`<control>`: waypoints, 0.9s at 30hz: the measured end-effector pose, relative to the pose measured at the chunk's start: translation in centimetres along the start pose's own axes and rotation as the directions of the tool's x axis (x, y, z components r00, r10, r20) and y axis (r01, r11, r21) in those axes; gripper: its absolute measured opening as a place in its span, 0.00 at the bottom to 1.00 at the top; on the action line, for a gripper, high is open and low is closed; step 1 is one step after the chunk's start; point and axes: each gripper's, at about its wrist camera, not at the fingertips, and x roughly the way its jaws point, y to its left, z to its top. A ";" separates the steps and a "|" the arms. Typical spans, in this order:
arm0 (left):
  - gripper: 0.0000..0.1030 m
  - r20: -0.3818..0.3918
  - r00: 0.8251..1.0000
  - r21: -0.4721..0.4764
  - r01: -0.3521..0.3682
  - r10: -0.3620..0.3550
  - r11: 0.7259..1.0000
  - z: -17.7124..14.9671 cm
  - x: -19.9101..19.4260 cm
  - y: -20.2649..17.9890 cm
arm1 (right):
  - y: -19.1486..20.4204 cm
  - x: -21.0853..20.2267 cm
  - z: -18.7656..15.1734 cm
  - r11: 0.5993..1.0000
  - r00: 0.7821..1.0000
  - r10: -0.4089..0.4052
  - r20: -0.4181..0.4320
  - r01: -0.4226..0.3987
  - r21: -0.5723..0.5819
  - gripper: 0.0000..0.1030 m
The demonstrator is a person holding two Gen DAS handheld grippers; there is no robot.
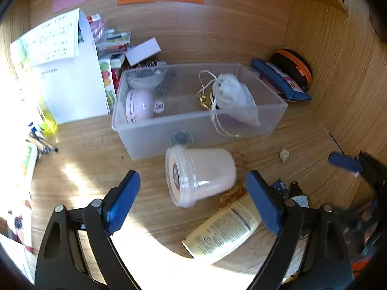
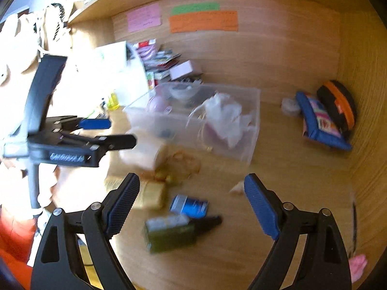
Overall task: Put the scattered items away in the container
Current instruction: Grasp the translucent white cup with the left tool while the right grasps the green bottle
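Left gripper, jaws wide apart and gripping nothing, points down at a lidded plastic tub lying on its side on the bench, just short of the clear container at 12 o'clock. Right gripper, equally wide and empty, hangs over a green dropper bottle, with a small blue jar beyond it. By judgement the tub is light, rigid and smooth, liable to roll; take it across the body, not the lid rim. A cream tube at 5 o'clock should be soft and yielding. Inside the container lie a white drawstring pouch and a pink round case. Only the left view resolves the tube's label sharply; only the blurred right view shows the bottle whole.
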 end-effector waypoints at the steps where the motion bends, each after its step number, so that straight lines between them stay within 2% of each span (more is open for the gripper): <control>1: 0.88 -0.004 1.000 -0.004 0.006 -0.006 1.000 -0.2 0.1 0.0 | 0.2 0.1 -0.5 1.000 1.000 0.004 -0.011 -0.004 -0.006 0.84; 7: 0.88 -0.060 0.997 -0.023 0.048 -0.049 0.999 -1.1 1.7 -0.5 | 1.1 1.3 -3.0 0.999 0.997 0.038 -0.065 -0.039 -0.016 0.84; 13: 0.88 -0.111 0.993 -0.011 0.030 -0.032 0.999 -1.3 3.8 -1.5 | 0.7 3.0 -3.5 0.997 0.994 0.070 -0.089 -0.067 0.033 0.84; 16: 0.88 -0.116 0.993 -0.006 0.013 -0.014 1.000 -1.2 4.5 -1.7 | 0.3 3.5 -3.7 0.995 0.992 0.088 -0.090 -0.083 0.057 0.77; 18: 0.88 -0.115 0.993 -0.011 0.011 -0.012 1.000 -1.0 4.8 -1.7 | 0.2 3.6 -3.8 0.995 0.992 0.093 -0.085 -0.088 0.053 0.65; 20: 0.88 -0.110 0.994 -0.015 0.006 -0.007 1.000 -0.8 5.0 -1.6 | 0.0 3.6 -3.8 0.994 0.991 0.101 -0.082 -0.096 0.056 0.59; 24: 0.88 -0.110 0.994 -0.031 0.001 -0.005 1.000 -0.4 5.5 -1.3 | 0.0 3.4 -3.8 0.993 0.993 0.097 -0.066 -0.092 0.067 0.59; 27: 0.77 -0.122 0.993 -0.053 -0.003 -0.004 0.999 -0.1 6.0 -1.1 | -0.4 3.0 -3.5 0.991 0.993 0.109 -0.043 -0.106 0.076 0.59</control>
